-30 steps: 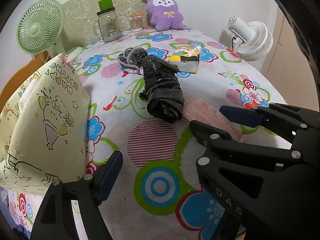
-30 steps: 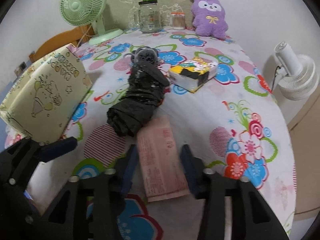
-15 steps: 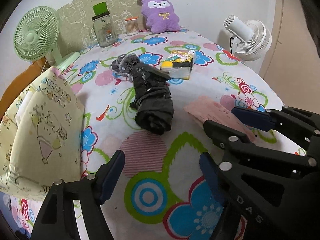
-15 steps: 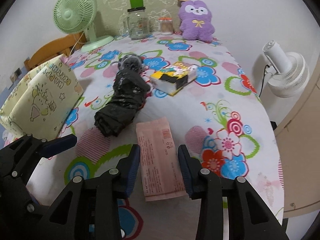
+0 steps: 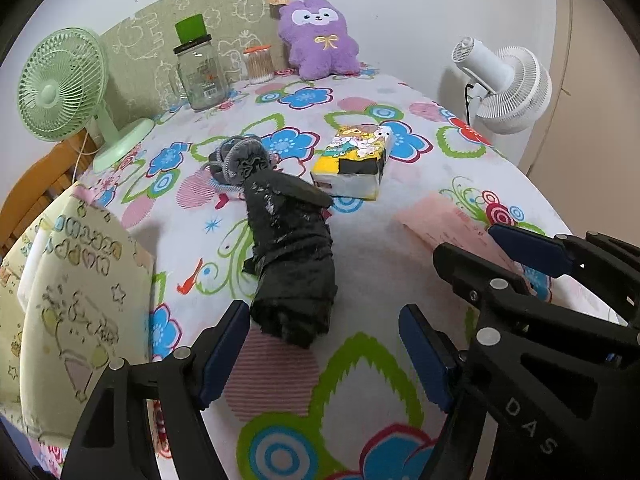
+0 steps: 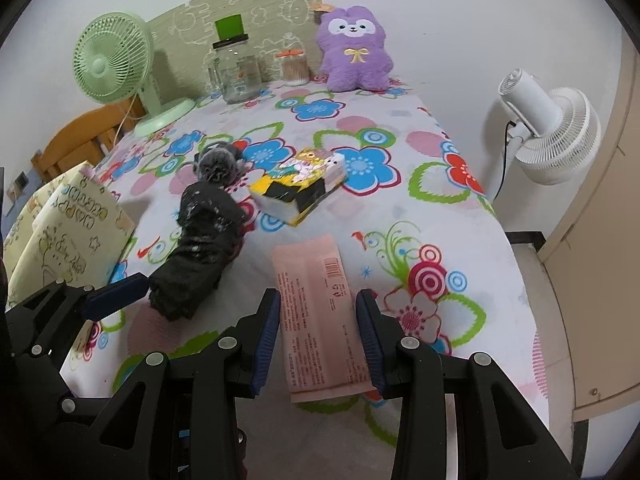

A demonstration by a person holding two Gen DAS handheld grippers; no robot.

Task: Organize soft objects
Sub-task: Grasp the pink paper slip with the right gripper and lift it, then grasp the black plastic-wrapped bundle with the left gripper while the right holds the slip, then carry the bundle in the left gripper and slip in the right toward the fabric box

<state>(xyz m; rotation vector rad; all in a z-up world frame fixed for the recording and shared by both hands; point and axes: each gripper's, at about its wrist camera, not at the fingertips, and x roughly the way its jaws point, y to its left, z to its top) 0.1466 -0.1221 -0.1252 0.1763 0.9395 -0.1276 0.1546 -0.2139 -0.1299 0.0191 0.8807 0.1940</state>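
A flat pink pack (image 6: 316, 292) lies lengthwise between the blue pads of my right gripper (image 6: 318, 338), which is shut on its two long edges. I cannot tell whether the pack is off the cloth. A black crumpled bundle (image 5: 292, 252) lies left of it. My left gripper (image 5: 324, 352) is open, and the bundle's near end sits just ahead between its fingers, untouched. A grey ruffled item (image 5: 244, 160) rests at the bundle's far end. Beside that is a yellow printed tissue pack (image 5: 352, 164). A purple plush (image 5: 320, 36) leans on the back wall.
A pale yellow cushion (image 5: 60, 300) stands at the left edge. A green fan (image 5: 60, 88), a glass jar (image 5: 200, 72) and a swab pot (image 5: 259, 64) line the back. A white fan (image 5: 504, 84) stands off the floral table's right edge (image 6: 516, 280).
Both grippers drew back and more of the table shows. The pink pack went with the right gripper, away from the black bundle that it touched. The bundle's end now sits between the left fingers.
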